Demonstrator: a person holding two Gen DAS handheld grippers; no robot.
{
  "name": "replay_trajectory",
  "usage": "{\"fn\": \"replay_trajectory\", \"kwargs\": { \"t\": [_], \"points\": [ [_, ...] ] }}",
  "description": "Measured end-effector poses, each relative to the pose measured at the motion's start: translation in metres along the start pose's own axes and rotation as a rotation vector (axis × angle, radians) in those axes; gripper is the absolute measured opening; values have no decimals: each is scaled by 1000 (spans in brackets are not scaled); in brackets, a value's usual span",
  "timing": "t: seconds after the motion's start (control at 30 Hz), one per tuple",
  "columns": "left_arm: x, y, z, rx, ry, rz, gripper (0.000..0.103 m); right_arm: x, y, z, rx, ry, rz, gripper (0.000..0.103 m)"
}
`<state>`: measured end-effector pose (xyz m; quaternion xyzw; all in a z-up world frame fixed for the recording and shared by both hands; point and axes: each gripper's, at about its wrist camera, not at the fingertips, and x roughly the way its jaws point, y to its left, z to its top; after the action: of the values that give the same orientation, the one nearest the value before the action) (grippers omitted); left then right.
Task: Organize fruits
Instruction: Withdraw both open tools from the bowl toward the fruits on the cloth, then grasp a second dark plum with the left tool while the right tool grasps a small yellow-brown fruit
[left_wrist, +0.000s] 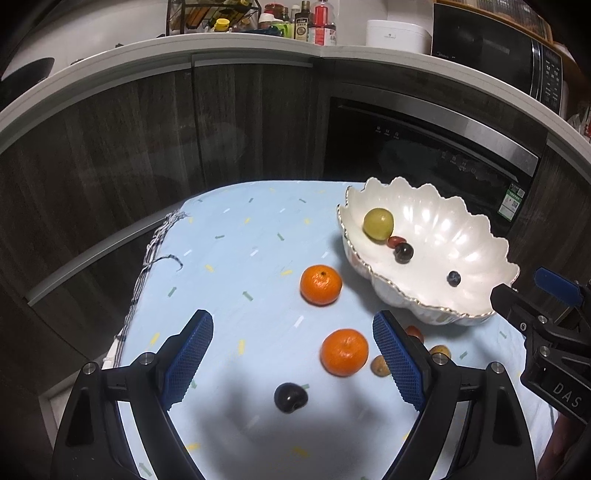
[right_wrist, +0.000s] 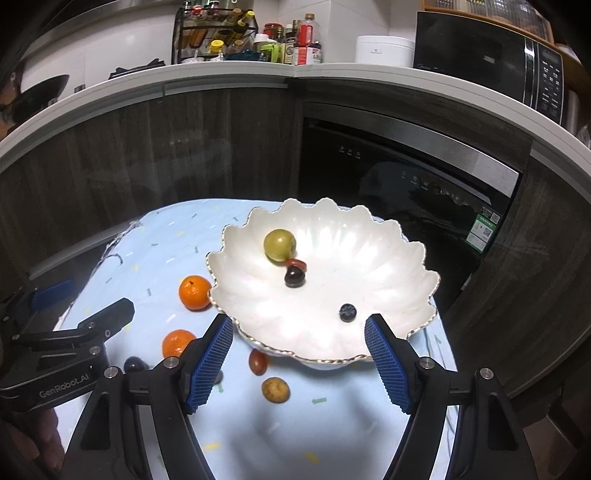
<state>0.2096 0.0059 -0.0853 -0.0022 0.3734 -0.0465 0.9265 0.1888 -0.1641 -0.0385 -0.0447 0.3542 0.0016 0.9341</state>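
A white scalloped bowl (left_wrist: 461, 236) (right_wrist: 369, 266) stands at the table's right and holds a green fruit (left_wrist: 378, 223) (right_wrist: 279, 245), a red fruit (left_wrist: 395, 242), a dark cherry (left_wrist: 403, 253) (right_wrist: 294, 277) and a blueberry (left_wrist: 453, 278) (right_wrist: 347, 312). On the cloth lie two oranges (left_wrist: 320, 284) (left_wrist: 344, 352), a dark plum (left_wrist: 290, 397), a red fruit (right_wrist: 258, 362) and a brown fruit (right_wrist: 275, 389). My left gripper (left_wrist: 293, 360) is open and empty above the plum and near orange. My right gripper (right_wrist: 298, 363) is open and empty at the bowl's near rim.
A light blue patterned cloth (left_wrist: 240, 258) covers the small table. Dark wood cabinets (left_wrist: 147, 147) and a black oven (left_wrist: 424, 147) stand behind. The counter above holds bottles (right_wrist: 295, 40), a white cooker (right_wrist: 384, 50) and a microwave (right_wrist: 487, 62).
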Motion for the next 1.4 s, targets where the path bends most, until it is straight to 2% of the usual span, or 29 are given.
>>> {"fn": "replay_trajectory", "kwargs": {
  "t": [0.6, 0.87, 1.2, 1.4],
  "points": [
    [12, 9, -39, -11, 50, 25, 89, 14, 10, -25, -18, 10, 19, 75],
    [18, 11, -47, -5, 43, 44, 87, 22, 17, -35, -42, 24, 39, 75],
    [29, 11, -56, -6, 56, 29, 86, 33, 21, -41, -56, 42, 66, 74],
    [34, 9, -63, 7, 70, 23, 80, 42, 27, -46, -66, 71, 106, 58]
  ]
}}
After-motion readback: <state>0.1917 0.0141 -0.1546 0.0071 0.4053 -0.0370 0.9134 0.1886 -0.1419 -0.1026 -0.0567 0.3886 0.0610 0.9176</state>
